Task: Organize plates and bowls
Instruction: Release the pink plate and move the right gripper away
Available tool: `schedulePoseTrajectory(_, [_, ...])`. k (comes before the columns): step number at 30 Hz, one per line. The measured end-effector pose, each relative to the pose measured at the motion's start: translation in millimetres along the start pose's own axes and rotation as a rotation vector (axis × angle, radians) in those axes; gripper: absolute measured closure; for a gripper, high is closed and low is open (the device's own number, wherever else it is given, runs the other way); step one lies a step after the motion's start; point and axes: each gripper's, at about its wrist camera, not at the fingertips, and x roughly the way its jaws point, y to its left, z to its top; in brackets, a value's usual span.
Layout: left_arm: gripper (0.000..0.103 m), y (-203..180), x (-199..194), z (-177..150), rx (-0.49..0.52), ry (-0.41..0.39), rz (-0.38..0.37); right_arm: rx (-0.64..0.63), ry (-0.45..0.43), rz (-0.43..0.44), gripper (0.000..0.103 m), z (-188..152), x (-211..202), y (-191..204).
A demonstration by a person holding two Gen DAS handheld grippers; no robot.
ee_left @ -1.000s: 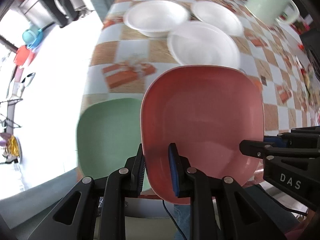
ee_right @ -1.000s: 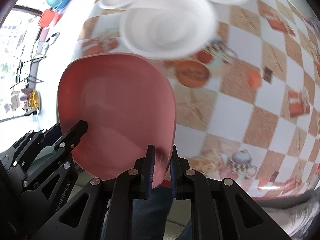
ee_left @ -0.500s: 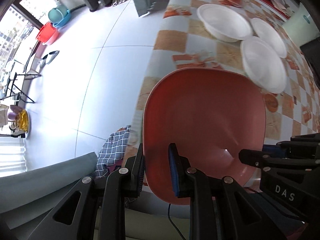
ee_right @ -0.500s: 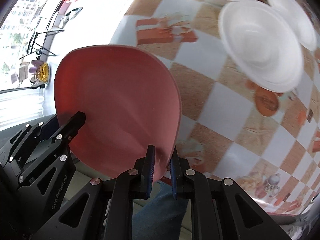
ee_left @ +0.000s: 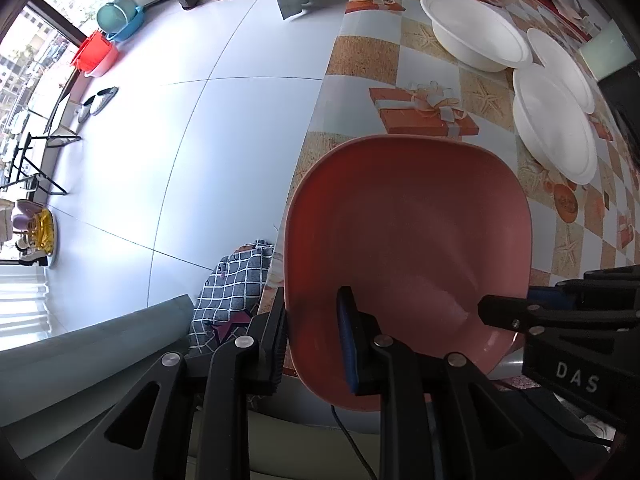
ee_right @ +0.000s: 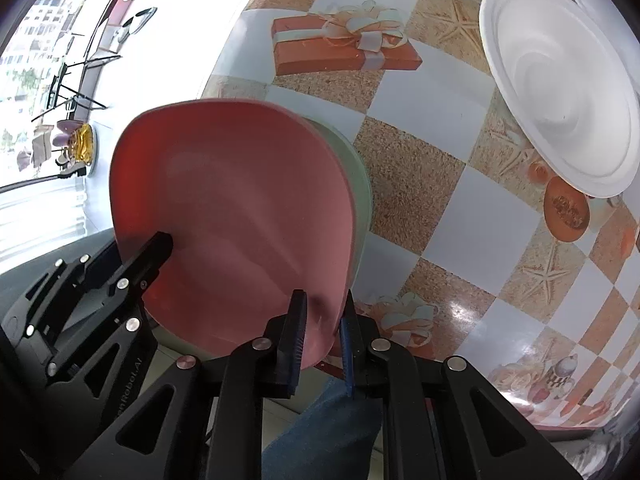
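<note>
From the left wrist view, the left gripper (ee_left: 310, 334) was clamped on the near left rim of a pink plate (ee_left: 408, 248), one finger under the rim and one inside. The right gripper (ee_left: 520, 312) pinched the plate's near right rim. The plate hung over the near left corner of the worktop (ee_left: 368, 64), with the floor (ee_left: 160, 140) and a checked cloth (ee_left: 232, 284) showing beyond the edge. Farther off on the worktop stood a white bowl (ee_left: 476, 36), a second white bowl (ee_left: 554, 128) to its right, and a white plate (ee_left: 560, 64) partly tucked behind it.

From the right wrist view, the right gripper (ee_right: 322, 338) was closed on the pink plate's (ee_right: 232, 232) near right edge, while the left gripper (ee_right: 154, 248) held the opposite side. A pale green plate (ee_right: 360, 184) peeped out from beneath the pink one's right rim; whether the two were touching could not be told. One white bowl (ee_right: 560, 92) sat well apart on the far right.

The step appeared to be setting pink on green. Doing it well likely called for keeping both grips level, squaring the rims, lowering until the plate seated, and only then releasing. Since the stack sat close to the worktop's edge, releasing one side first risked tipping it toward the floor.
</note>
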Motion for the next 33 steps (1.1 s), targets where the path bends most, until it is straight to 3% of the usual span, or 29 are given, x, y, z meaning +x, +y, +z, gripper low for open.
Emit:
schedulePoseTrajectory(3, [0.071,0.8,2.4,-0.3,-0.005,-0.002,-0.004,-0.002,-0.006,0.02,0.086,-2.0,-1.8,1.3])
schedulePoseTrajectory(6, [0.047,0.2,-0.8,-1.2,-0.004,-0.018,-0.015,0.001,-0.015,0.018,0.082,-4.9,-9.1,-7.9])
schedulePoseTrajectory(7, [0.035,-0.6,-3.7,-1.3,-0.002,-0.033,-0.016,0.003,-0.019,0.021,0.076,-6.3,-12.0,-11.3])
schedulePoseTrajectory(8, [0.028,-1.3,-6.6,-1.4,-0.001,-0.046,-0.019,0.013,-0.031,0.015,0.058,-8.2,-16.5,-16.3])
schedulePoseTrajectory(9, [0.028,-1.5,-9.2,-1.6,-0.002,-0.056,-0.012,0.018,-0.045,0.005,0.043,-9.7,-20.4,-20.0])
schedulePoseTrajectory(12, [0.025,-0.1,-14.2,-0.8,-0.01,-0.063,-0.048,0.043,-0.09,0.027,0.022,-17.8,-35.7,-36.1])
schedulePoseTrajectory(17, [0.025,-9.5,-26.5,4.7,-0.008,-0.078,-0.106,0.086,-0.137,0.027,0.021,-39.3,-56.5,-63.2])
schedulePoseTrajectory(26, [0.024,-69.5,-44.9,34.7,0.125,-0.1,-0.17,0.367,-0.181,0.045,0.021,-78.1,-75.1,-155.3])
schedulePoseTrajectory(33, [0.024,-114.3,-47.8,68.1,0.164,-0.1,-0.173,0.426,-0.229,0.031,0.021,-66.5,-95.5,-191.5])
